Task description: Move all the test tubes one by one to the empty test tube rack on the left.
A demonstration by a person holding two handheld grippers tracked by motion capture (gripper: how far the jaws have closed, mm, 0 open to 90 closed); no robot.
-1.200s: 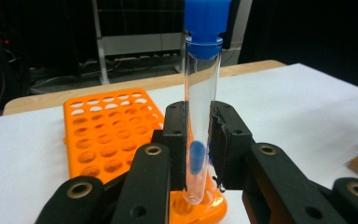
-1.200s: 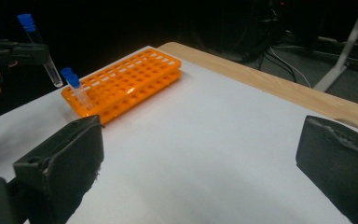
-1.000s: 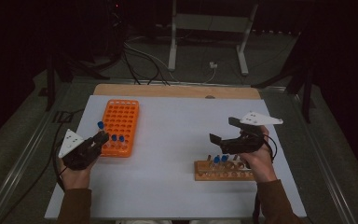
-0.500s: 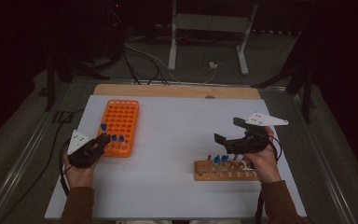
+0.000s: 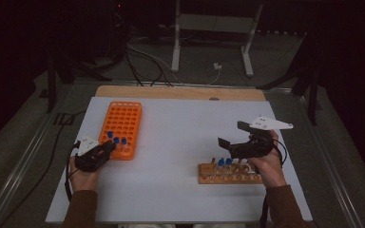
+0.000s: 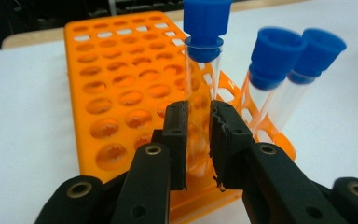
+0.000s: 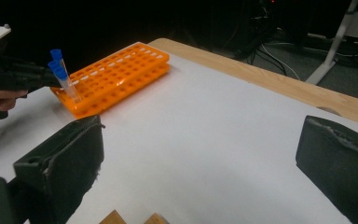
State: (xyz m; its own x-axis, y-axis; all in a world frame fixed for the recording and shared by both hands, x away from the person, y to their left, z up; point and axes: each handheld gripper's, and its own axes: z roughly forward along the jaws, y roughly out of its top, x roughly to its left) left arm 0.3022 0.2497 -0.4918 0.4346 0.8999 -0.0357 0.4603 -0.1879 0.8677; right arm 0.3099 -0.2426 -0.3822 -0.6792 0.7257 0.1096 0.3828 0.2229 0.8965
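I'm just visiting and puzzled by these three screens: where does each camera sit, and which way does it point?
High view: fixed above the person's side, looking forward and down on the white table; both forearms enter from below.
Left gripper view: rides the left tongs, looking along black jaws closed on a clear blue-capped tube at the orange plastic tube rack.
Right gripper view: rides the open right tongs above the wooden tube block, facing across the table.
Shared: the rack and left tongs appear in the right view too.
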